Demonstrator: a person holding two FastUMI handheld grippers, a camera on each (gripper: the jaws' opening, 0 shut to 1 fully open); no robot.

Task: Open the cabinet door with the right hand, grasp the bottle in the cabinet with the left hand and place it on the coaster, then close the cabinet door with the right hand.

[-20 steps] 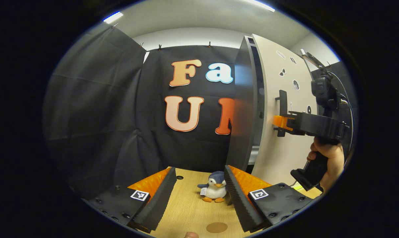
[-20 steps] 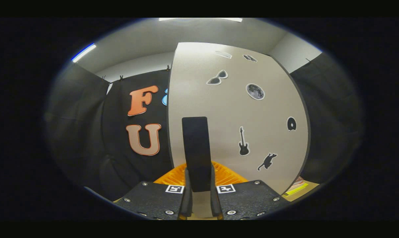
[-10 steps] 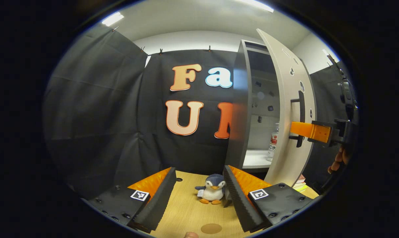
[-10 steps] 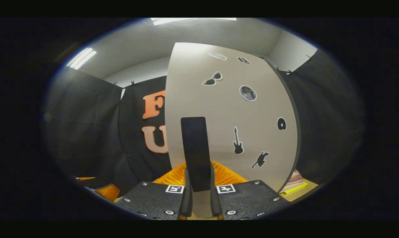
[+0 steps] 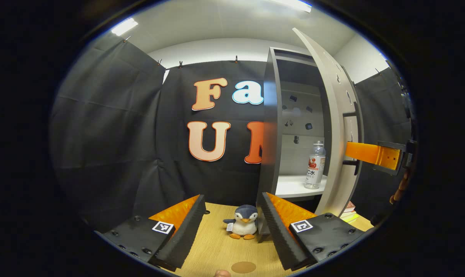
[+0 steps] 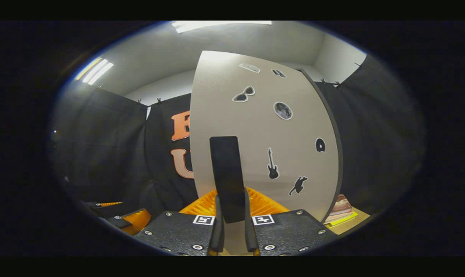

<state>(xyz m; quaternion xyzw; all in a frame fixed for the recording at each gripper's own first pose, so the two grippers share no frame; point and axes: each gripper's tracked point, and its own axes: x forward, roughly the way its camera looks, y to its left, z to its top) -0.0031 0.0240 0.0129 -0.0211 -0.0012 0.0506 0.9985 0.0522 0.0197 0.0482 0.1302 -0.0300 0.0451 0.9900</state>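
Right gripper (image 6: 231, 231) clamping door handle (image 6: 227, 177), bottle (image 5: 315, 165) inside

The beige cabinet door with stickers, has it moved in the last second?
Yes. The beige cabinet door has swung open, away from the dark cabinet frame, uncovering the clear plastic bottle.

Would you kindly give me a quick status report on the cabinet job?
Right gripper shut on door handle, cabinet door partly open. Left gripper open, empty. Bottle upright on shelf. Toy penguin on table ahead of left gripper.
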